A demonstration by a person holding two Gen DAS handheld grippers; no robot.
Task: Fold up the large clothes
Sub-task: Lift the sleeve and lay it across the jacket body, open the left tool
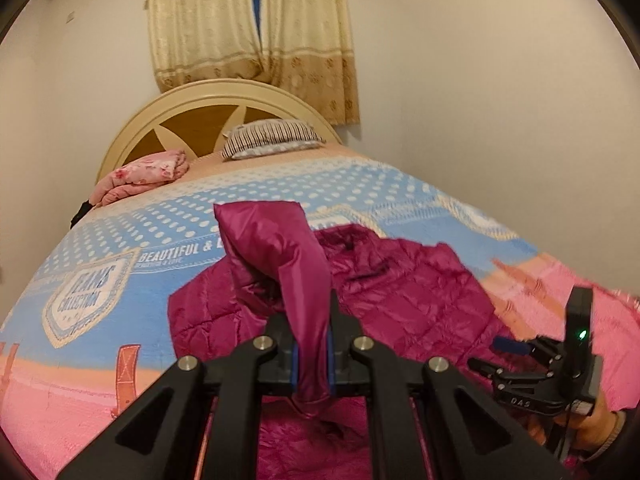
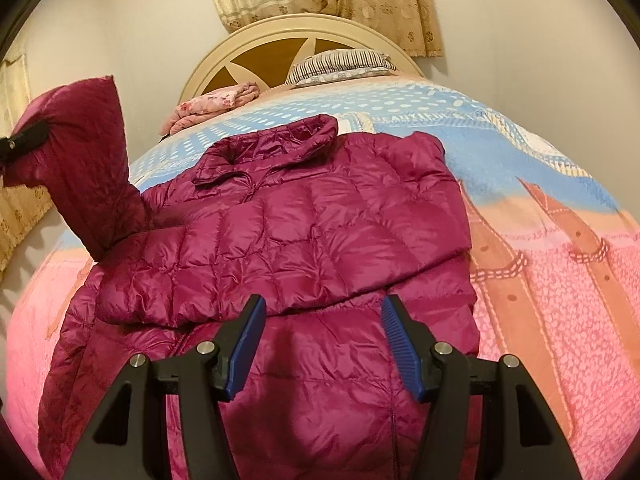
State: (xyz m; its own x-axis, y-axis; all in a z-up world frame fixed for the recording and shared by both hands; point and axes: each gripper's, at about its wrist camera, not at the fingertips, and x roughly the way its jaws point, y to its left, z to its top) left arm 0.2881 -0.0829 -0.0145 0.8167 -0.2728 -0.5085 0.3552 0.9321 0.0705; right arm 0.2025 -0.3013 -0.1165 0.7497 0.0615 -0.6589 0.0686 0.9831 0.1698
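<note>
A magenta quilted puffer jacket (image 2: 304, 224) lies front up on the bed, collar toward the headboard, one sleeve folded across its chest. My left gripper (image 1: 311, 360) is shut on the other sleeve (image 1: 288, 256) and holds it lifted above the jacket; in the right wrist view that raised sleeve (image 2: 84, 160) stands at the far left with the left gripper on it. My right gripper (image 2: 322, 344) is open and empty, hovering over the jacket's lower half (image 2: 320, 400). It also shows in the left wrist view (image 1: 520, 364) at the right.
The bed has a blue and pink printed blanket (image 2: 540, 248). A striped pillow (image 1: 272, 138) and a folded pink floral quilt (image 1: 140, 176) lie by the cream headboard (image 1: 208, 96). Curtains (image 1: 256, 40) hang on the wall behind.
</note>
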